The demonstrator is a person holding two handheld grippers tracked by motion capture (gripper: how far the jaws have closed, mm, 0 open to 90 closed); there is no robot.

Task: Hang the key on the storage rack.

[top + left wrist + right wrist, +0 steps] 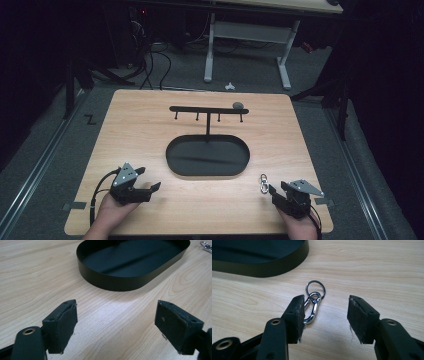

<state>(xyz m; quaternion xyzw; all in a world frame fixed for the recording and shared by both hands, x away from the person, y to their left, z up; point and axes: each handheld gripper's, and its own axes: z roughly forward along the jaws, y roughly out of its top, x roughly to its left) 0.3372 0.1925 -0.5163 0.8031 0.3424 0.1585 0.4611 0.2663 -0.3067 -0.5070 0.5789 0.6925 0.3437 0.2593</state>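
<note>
Right gripper [324, 315], jaws released, at a key clip [313, 303] beside the bare tray [207, 155]; high view adds a hook stand [208, 111]; left gripper [116, 322] jaws released

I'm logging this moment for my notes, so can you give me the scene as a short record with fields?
surface: wooden table
centre: black oval tray with a hook rack rising from it
small item: metal key clip lying flat on the table
right gripper: open, clip beside one of its fingers, not gripped
left gripper: open, nothing between the fingers
rack hooks: bare
</note>
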